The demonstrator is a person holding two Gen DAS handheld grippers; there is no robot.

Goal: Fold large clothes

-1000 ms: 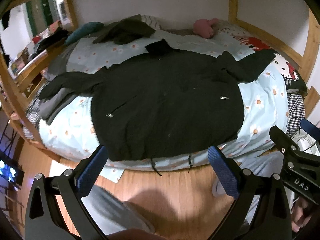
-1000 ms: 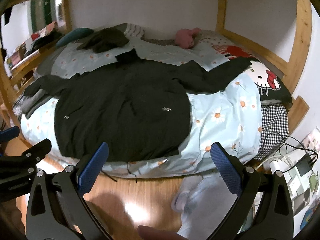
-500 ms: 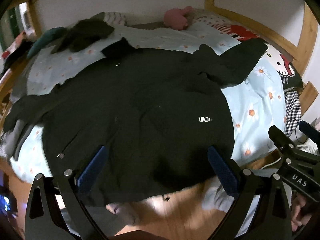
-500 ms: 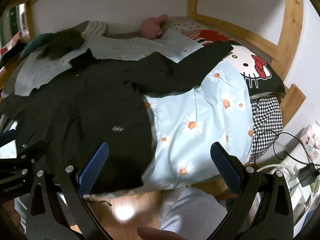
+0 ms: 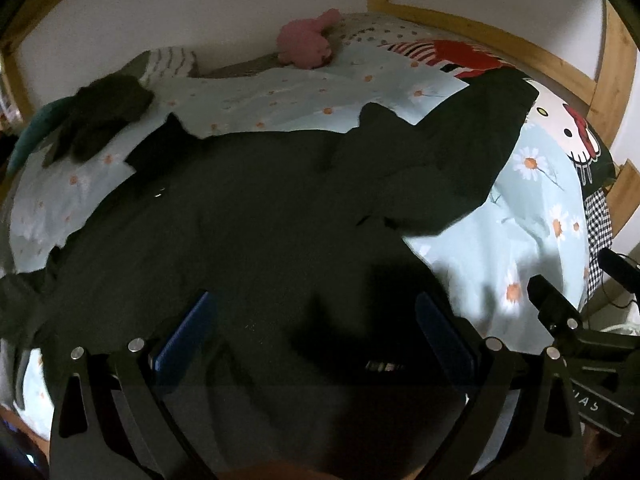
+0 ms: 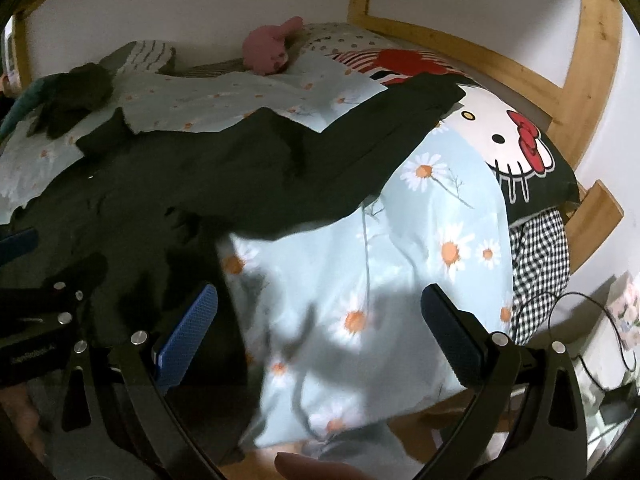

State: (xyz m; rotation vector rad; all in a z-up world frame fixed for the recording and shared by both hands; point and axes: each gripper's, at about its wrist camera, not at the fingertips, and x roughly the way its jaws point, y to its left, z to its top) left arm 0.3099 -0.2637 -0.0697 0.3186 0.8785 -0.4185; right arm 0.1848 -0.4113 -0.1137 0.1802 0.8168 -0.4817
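Your left gripper (image 5: 312, 336) and right gripper (image 6: 318, 332) both have jaws wide open, holding nothing. The black jacket (image 5: 248, 216) lies spread on the bed (image 6: 400, 248), one sleeve (image 6: 360, 152) reaching toward the Hello Kitty pillow (image 6: 500, 136). If you pinch the daisy duvet together with the hem, the fold may drag the bedding. I see no containers.

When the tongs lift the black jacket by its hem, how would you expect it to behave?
The black jacket probably goes floppy: it lies creased, following the daisy duvet. Its spread sleeve would likely trail and drag. It looks bulky, so a single pinch may let it sag; both open tongs seem wise.
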